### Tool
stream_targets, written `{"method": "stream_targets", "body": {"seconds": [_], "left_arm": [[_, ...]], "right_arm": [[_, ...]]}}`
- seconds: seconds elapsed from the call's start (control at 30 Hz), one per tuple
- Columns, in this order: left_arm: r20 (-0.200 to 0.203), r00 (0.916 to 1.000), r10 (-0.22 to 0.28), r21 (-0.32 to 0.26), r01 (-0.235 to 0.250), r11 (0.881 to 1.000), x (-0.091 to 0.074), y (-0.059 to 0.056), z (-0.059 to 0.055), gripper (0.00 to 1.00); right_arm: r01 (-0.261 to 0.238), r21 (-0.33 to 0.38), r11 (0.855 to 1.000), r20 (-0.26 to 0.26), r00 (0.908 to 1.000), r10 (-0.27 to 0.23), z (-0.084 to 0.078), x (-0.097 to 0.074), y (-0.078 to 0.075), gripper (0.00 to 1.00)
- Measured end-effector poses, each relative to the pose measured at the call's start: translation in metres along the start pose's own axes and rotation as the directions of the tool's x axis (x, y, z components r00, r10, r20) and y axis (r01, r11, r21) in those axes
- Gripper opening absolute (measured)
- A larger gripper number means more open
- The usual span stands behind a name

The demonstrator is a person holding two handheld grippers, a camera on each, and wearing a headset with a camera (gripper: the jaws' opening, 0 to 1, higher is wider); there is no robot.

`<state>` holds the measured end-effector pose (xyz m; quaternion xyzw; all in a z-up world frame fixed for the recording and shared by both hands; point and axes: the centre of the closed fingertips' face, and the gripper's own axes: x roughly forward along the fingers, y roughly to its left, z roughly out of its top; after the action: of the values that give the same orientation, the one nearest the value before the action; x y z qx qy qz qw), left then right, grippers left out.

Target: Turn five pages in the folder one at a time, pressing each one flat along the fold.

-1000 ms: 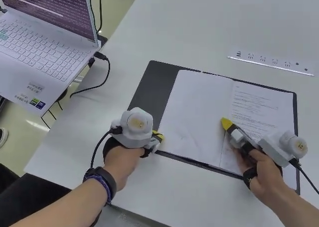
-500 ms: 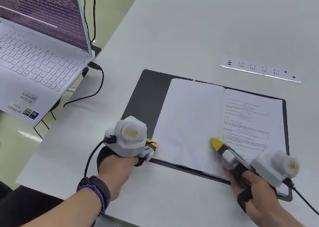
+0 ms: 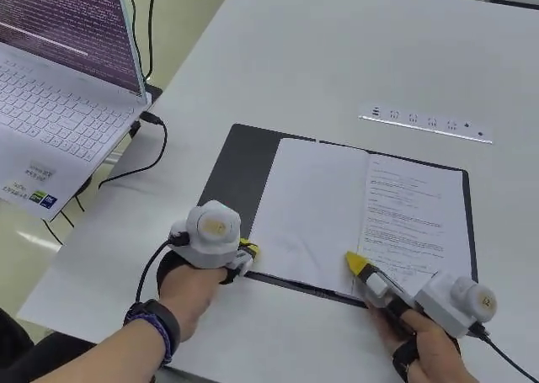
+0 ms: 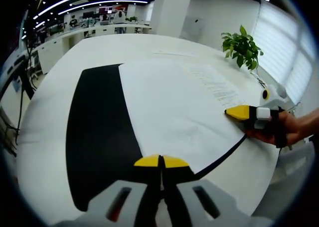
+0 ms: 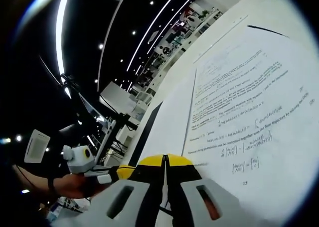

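Drawn back down the fold (image 3: 365,199) is the right gripper (image 3: 355,263), fingers together as on the left gripper (image 3: 248,250), over the black folder (image 3: 240,172) lying open crosswise.

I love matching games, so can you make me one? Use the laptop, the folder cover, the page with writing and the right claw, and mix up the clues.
Things:
1. laptop
2. folder cover
3. printed page
4. right claw

Clues:
A. black, lying open flat
B. covered in writing, right of the fold
C. yellow tips shut, by the fold
D. far left, screen lit

Pairs: 1-D, 2-A, 3-B, 4-C
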<state>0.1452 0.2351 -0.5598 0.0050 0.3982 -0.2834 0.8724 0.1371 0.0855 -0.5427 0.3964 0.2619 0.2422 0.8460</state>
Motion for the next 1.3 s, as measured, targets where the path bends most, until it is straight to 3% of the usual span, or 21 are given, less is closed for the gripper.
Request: {"method": "stream_targets", "body": {"seconds": [0.4,0.7,0.8,0.83,0.87,1.0,1.1,1.2,1.3], "left_arm": [[-0.005,1.0,0.006,-0.002,-0.006,1.0,0.0,0.0,0.0,0.0],[-0.019,0.9994,0.029,0.008,-0.029,1.0,0.0,-0.001,0.0,0.0],[-0.03,0.9988,0.038,-0.015,-0.038,0.999,0.0,0.0,0.001,0.0],[-0.043,0.998,0.046,-0.065,-0.049,0.997,0.0,0.0,0.0,0.0],[-0.049,0.9977,0.047,-0.077,-0.051,0.996,0.001,0.001,0.001,0.0],[-0.076,0.9958,0.051,-0.06,-0.055,0.997,0.0,-0.002,0.002,0.0],[-0.088,0.9951,0.044,-0.079,-0.051,0.996,0.0,-0.005,0.002,0.04],[-0.066,0.9972,0.036,-0.122,-0.044,0.992,-0.003,-0.014,0.009,0.09],[-0.052,0.998,0.035,-0.126,-0.041,0.991,-0.006,-0.019,0.014,0.13]], "right_arm": [[0.001,-0.007,1.0,-0.045,0.999,-0.001,-0.017,-0.013,0.005,0.0],[0.007,-0.009,1.0,-0.068,0.9977,-0.008,-0.019,-0.014,0.006,0.0],[0.015,-0.002,1.0,-0.083,0.9964,-0.015,-0.017,-0.013,0.006,0.0],[0.017,-0.008,1.0,-0.094,0.9954,-0.018,-0.017,-0.013,0.007,0.0],[0.017,-0.014,1.0,-0.094,0.9954,-0.018,-0.016,-0.013,0.008,0.0],[0.016,-0.007,1.0,-0.067,0.9976,-0.017,-0.004,-0.015,0.013,0.06],[0.021,-0.025,0.999,-0.053,0.9984,-0.022,0.003,-0.016,0.014,0.11],[0.036,-0.017,0.999,-0.03,0.9989,-0.037,0.013,-0.02,0.015,0.15],[0.068,0.002,0.998,0.01,0.9976,-0.068,0.021,-0.026,0.009,0.17]]}}
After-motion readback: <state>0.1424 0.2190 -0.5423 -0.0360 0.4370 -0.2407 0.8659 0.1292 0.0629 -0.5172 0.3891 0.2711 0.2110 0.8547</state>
